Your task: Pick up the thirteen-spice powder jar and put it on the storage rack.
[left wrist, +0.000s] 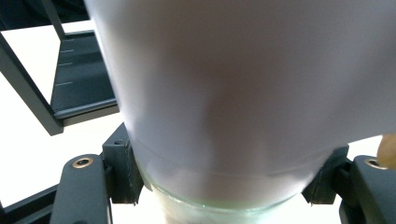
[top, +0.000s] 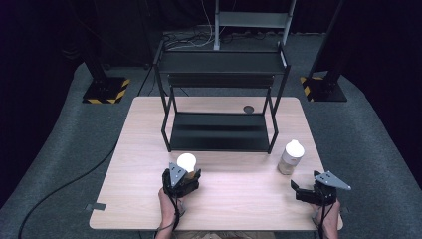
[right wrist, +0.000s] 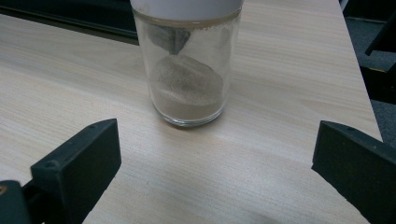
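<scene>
Two glass jars with white lids stand on the wooden table (top: 239, 204). My left gripper (top: 182, 180) is shut on the left jar (top: 187, 161) near the table's front; in the left gripper view the jar (left wrist: 233, 93) sits between the black pads (left wrist: 122, 168), which press on both its sides just below the lid. The right jar (top: 291, 157) holds beige powder and stands free. My right gripper (top: 304, 181) waits open a short way in front of it; in the right gripper view the jar (right wrist: 189, 79) stands beyond the wide-apart jaws, untouched.
A black two-level metal shelf rack (top: 219, 99) stands at the back middle of the table, its lower shelf (left wrist: 84, 79) just beyond the left jar. A small round grommet (top: 248, 108) sits in the tabletop behind it. The table's right edge (right wrist: 359, 84) runs close to the right jar.
</scene>
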`<state>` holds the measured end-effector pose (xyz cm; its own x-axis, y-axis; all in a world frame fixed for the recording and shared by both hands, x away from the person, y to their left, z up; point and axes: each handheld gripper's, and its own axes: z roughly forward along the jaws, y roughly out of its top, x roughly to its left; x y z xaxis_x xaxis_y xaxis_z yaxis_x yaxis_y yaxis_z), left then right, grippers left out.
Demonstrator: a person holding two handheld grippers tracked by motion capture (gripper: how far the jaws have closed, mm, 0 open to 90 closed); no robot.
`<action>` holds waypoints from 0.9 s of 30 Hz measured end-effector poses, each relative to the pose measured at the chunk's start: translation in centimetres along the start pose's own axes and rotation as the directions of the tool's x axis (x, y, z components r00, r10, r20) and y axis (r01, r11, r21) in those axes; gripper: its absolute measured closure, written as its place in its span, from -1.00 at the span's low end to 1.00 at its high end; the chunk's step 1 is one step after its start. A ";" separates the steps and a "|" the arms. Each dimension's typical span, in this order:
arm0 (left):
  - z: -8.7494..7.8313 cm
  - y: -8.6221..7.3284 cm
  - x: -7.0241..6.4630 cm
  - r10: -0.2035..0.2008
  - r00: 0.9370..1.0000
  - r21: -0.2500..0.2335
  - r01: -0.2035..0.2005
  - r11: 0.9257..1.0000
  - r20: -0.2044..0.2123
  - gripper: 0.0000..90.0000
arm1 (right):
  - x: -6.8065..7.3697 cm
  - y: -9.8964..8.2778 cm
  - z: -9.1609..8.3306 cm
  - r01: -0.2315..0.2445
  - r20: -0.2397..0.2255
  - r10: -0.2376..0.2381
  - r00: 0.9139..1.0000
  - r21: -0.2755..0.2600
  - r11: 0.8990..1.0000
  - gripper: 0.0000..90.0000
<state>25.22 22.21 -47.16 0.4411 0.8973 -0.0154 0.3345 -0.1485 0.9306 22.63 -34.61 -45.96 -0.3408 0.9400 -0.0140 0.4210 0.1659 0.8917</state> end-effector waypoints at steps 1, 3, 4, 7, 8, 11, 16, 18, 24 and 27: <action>0.0 0.0 0.0 0.001 1.000 -0.001 -0.001 1.000 0.001 -0.32 | 0.0 0.0 0.0 0.001 0.000 -0.001 1.000 -0.002 1.000 -1.00; 0.0 0.0 0.1 0.006 1.000 -0.002 -0.006 1.000 0.009 -0.32 | 0.0 -0.1 0.0 0.000 0.000 0.000 1.000 -0.004 1.000 -1.00; 0.0 0.0 0.1 0.008 1.000 0.000 -0.008 1.000 0.012 -0.32 | 0.0 -0.1 -0.1 -0.001 0.002 0.001 1.000 -0.006 1.000 -1.00; -0.2 0.1 0.2 0.013 1.000 -0.011 -0.012 1.000 0.023 -0.32 | 0.0 -0.1 -0.1 -0.003 0.003 0.003 1.000 -0.007 1.000 -1.00; -0.3 0.0 0.2 0.015 1.000 -0.016 -0.014 1.000 0.025 -0.32 | 0.0 -0.1 -0.1 -0.002 0.002 0.002 1.000 -0.006 1.000 -1.00; -0.7 0.2 0.2 0.024 0.999 -0.029 -0.023 0.999 0.031 -0.31 | 0.0 -0.2 -0.1 -0.001 0.001 0.001 1.000 -0.009 1.000 -1.00; -1.4 0.6 0.3 0.037 0.999 -0.044 -0.036 0.998 0.034 -0.32 | 0.0 -0.2 -0.1 -0.002 0.000 0.002 1.000 -0.010 1.000 -1.00; -1.6 0.7 0.4 0.040 0.999 -0.047 -0.039 0.998 0.036 -0.31 | 0.0 -0.2 -0.1 -0.001 -0.001 0.001 1.000 -0.011 1.000 -1.00; -2.0 1.3 0.7 0.051 0.998 -0.055 -0.049 0.997 0.037 -0.32 | 0.0 -0.2 -0.1 -0.002 -0.001 0.002 1.000 -0.009 1.000 -1.00; -2.3 1.5 0.8 0.054 0.998 -0.061 -0.052 0.997 0.032 -0.31 | 0.0 -0.2 -0.1 -0.003 0.000 0.003 1.000 -0.012 1.000 -1.00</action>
<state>24.16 23.71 -44.90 0.4845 0.8745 0.0230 0.2597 -0.1690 0.9508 22.45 -34.68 -46.09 -0.3393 0.9406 -0.0118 0.4120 0.1599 0.8971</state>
